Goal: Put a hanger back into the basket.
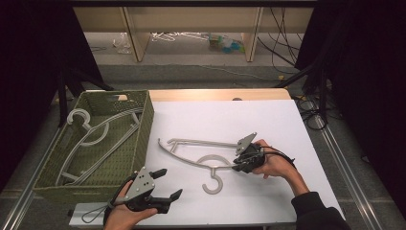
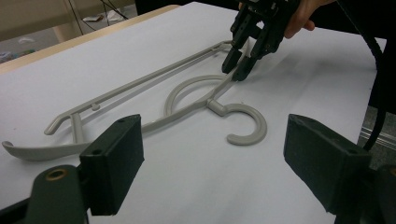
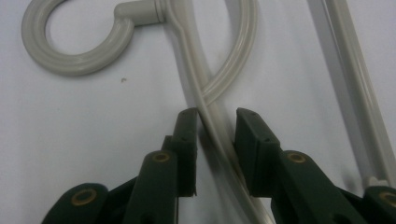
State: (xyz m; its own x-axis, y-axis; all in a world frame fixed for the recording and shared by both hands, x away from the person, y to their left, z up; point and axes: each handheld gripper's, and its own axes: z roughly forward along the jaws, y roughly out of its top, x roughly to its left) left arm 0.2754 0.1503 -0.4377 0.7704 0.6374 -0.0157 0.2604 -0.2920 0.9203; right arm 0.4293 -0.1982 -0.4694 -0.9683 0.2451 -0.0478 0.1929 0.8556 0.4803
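R gripper: jaws straddle the shoulder arm of the grey plastic hanger, just past where the arm meets the loop under the hook. L-side jaw looks to be touching the arm, the other shows a slim gap, so narrowed round it but not clamped yet. The hanger lies flat on the white sheet of the bench, roughly mid-bench, hook pointing to the near edge, far tip towards the basket. The hand sits at the hanger's right end.

L gripper: jaws wide apart, nothing between them, hovering at the near edge by the bench's near-left corner, facing the hanger, well apart from it.

Green woven basket at the bench's left edge, w/ other hangers inside.

Risks, as I judge them: the arm is thin, smooth and flat on the sheet, so it could squirt out sideways as the jaws close, or the tips could scrape the sheet. Gripped this far off-centre, the hanger will likely swing and droop when lifted, and the hook or far tip may snag the basket rim or the hangers inside.
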